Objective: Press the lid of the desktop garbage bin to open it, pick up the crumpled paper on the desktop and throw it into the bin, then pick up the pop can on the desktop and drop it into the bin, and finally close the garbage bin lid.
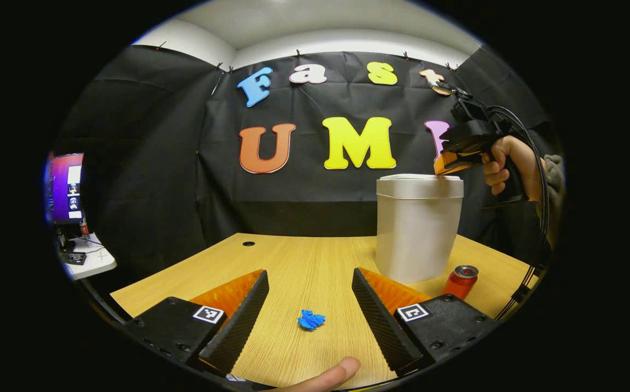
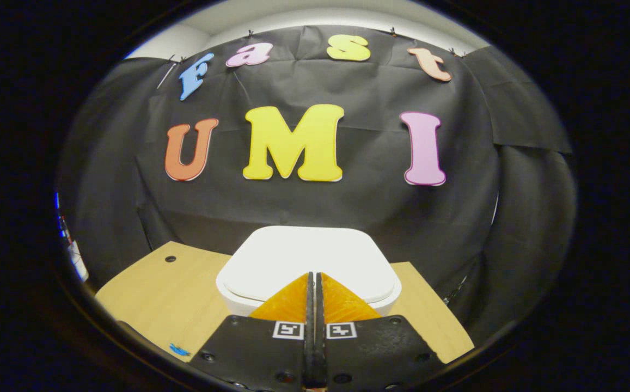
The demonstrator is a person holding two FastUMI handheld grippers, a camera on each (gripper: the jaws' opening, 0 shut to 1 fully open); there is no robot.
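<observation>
the garbage bin [image 1: 418, 228] stands upright on the far right part of the bench [image 1: 304, 261], a pale, smooth-walled tub that tapers toward its base, with a flat rounded-square lid [image 2: 309, 261] sitting down on the rim, so it is not yet open. i judge it light, hollow plastic that could skid or tip under a sideways shove, so the press should go straight down on the lid's near edge, not on the wall. my right tongs [image 2: 313, 288] are closed with nothing between them, tips together at the lid's front edge; whether they touch it i cannot tell. in the left gripper view they show at the bin's top right corner, held by a hand [image 1: 502, 163]. my left tongs [image 1: 309, 316] hang wide open over the near bench, holding nothing. the crumpled paper [image 1: 311, 320] lies between their fingers on the wood, a small blue wad, soft and near weightless, best pinched across its middle. the pop can [image 1: 460, 282] stands just beside the bin's base, red with a silver top, thin-walled and slick, so i would take it gently around the mid-body.
</observation>
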